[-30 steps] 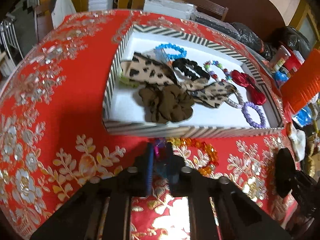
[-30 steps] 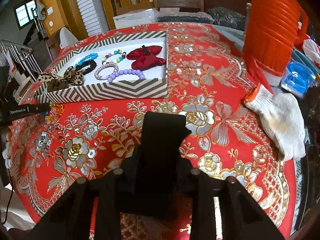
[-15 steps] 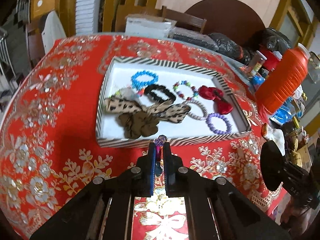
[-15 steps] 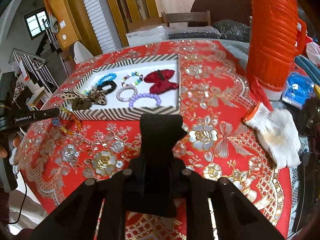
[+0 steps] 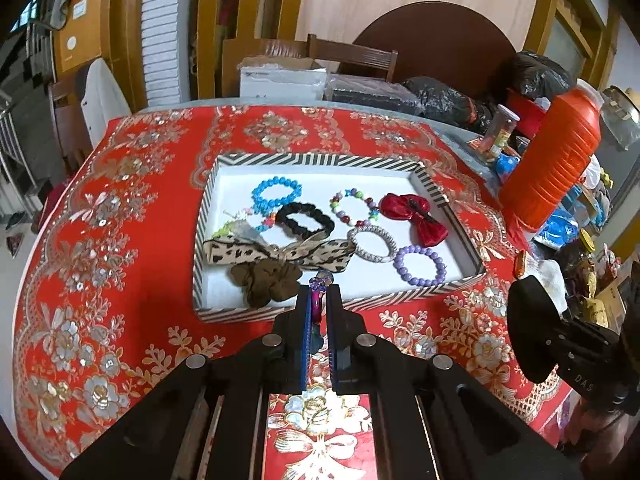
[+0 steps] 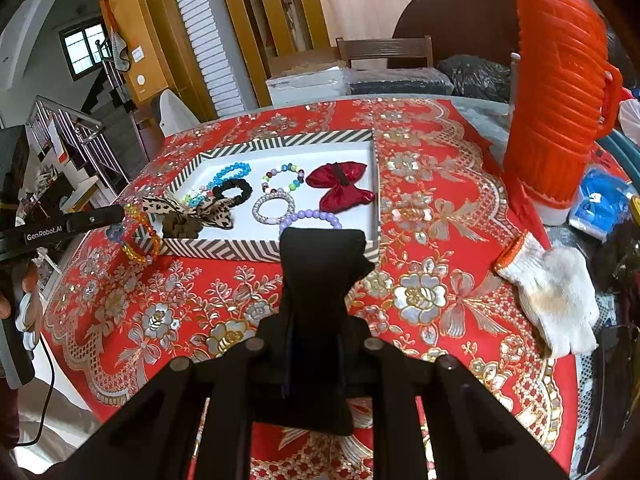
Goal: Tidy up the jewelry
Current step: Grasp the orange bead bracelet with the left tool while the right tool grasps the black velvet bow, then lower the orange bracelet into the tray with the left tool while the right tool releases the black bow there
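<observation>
1. The round counter, covered in a red cloth with gold and silver flowers, filled both views; wide bare cloth lay on its near and left sides, while its right edge was crowded.
2. A tall ribbed orange plastic jug stood near that right edge, with a white knitted work glove lying flat on the cloth in front of it.
3. The shallow rectangular tray with black-and-white striped walls sat near the counter's middle, well apart from the jug. Its near-left floor was mostly white and free.
4. Inside lay a leopard-print fabric bow touching a brown scrunchie, a red satin bow clip by the right wall, a black scrunchie, and a blue bead bracelet toward the back.
5. A lilac bead bracelet lay close to the near wall, beside a silvery woven bangle.
6. The right gripper hovered over bare cloth just before the tray's near wall; its jaws were pinched on a black padded piece.
7. The left gripper, above the tray's near-left corner, had its jaws pressed together on an orange-and-multicoloured bead bracelet, which hung clear of the cloth.
</observation>
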Demonstrator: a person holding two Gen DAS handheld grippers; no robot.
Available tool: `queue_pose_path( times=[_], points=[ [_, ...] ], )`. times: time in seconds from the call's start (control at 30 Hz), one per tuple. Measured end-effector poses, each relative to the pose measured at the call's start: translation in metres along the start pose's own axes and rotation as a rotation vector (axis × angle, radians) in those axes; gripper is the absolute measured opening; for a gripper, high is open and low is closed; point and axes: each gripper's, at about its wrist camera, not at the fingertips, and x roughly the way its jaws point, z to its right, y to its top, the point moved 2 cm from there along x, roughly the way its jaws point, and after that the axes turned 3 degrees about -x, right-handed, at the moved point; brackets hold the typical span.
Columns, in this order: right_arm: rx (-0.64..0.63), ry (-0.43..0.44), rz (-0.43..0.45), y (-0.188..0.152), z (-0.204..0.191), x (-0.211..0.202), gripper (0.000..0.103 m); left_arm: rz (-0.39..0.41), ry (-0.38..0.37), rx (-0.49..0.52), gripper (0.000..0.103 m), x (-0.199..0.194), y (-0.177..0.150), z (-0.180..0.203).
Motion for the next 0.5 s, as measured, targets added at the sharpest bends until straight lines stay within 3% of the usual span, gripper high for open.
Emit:
queue_pose_path(
  times=[0.5],
  points=[
    [-0.052, 0.013, 0.004, 0.026, -0.018, 0.009, 0.016, 0.042, 0.003, 0.042, 0.002, 0.000, 0.023, 0.019]
  ],
)
